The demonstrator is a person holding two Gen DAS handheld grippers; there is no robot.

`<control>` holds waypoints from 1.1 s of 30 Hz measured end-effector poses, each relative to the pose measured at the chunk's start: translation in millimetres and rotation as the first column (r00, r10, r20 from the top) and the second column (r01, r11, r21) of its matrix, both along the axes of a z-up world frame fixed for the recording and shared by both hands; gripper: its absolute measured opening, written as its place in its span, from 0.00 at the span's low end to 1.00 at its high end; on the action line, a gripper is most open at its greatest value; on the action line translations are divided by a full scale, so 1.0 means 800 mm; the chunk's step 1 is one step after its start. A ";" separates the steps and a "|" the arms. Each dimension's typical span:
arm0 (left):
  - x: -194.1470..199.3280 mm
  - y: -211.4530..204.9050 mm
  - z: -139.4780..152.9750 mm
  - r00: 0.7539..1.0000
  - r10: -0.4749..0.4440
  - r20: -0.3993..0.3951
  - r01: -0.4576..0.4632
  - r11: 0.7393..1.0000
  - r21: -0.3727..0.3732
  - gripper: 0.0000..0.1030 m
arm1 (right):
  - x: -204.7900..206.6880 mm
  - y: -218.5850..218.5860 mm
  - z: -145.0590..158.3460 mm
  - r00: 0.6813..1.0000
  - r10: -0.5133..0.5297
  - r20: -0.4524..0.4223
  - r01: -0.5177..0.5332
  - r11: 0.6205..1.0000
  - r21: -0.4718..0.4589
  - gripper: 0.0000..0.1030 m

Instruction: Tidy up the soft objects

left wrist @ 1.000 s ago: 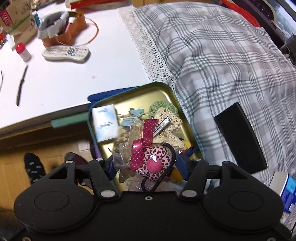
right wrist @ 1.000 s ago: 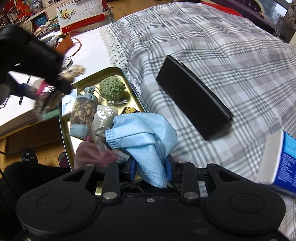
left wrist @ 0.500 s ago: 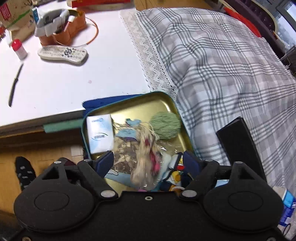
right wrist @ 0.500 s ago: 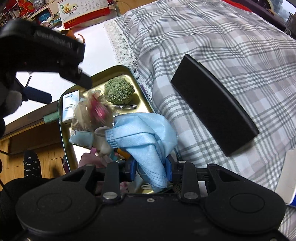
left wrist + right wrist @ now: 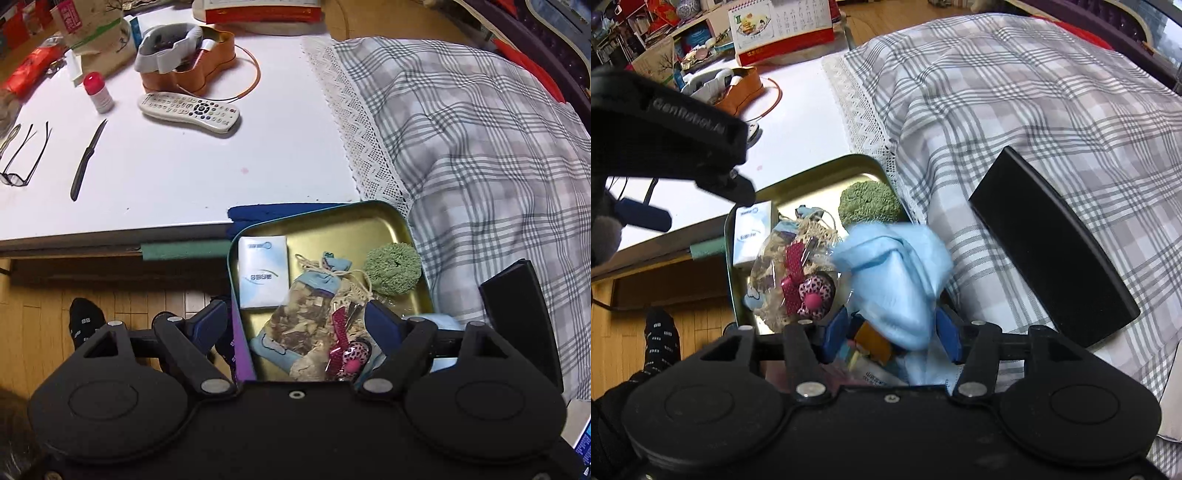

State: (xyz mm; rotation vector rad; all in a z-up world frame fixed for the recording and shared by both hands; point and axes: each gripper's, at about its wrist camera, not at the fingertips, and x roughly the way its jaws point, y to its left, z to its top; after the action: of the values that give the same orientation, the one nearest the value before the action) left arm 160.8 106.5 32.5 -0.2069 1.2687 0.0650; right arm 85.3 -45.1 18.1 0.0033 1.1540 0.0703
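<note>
One blue face mask [image 5: 897, 280] sits between the fingers of the right gripper [image 5: 892, 332], whose jaws are opening; the cloth is blurred and bulges up between the blue pads [image 5: 836, 332], so whether they yet press it cannot be told with certainty, but it appears to be coming free. It hangs over the near end of the gold tin tray [image 5: 402, 225], just ahead of that gripper. Judged as light, limp and crushable, it will drape and drop wherever it is let go; a pinch on a bunched fold would serve best, since a single layer may slide out.

The left gripper [image 5: 295, 325] stands wide and empty above the same tray. Directly between and below its fingers lies one clear bag of dried filling with a blue cloth top [image 5: 295, 325], soft and yielding, best taken at the tied neck. Touching it on the right side is one pink spotted hair bow [image 5: 347, 350] with a metal clip, small and light. Ahead and to the right lies one green knitted scrubber [image 5: 391, 269], springy, graspable anywhere. Ahead and to the left lies one white tissue pack [image 5: 263, 275], flat and slightly slick in its wrapper, better taken across its short edges.

Count of soft items in or over the tray: five visible; others lie hidden under the mask.
</note>
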 end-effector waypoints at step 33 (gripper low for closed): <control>-0.171 -0.114 -0.016 0.981 -0.180 0.069 0.172 0.980 0.101 0.87 | -0.139 -0.076 0.021 0.997 -0.065 0.034 0.067 0.995 -0.068 0.53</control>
State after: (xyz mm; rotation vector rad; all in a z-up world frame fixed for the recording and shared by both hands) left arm 23.6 15.2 19.6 -0.0147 1.1988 -0.0352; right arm -25.9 -105.6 35.1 -0.0210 1.1233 -0.0280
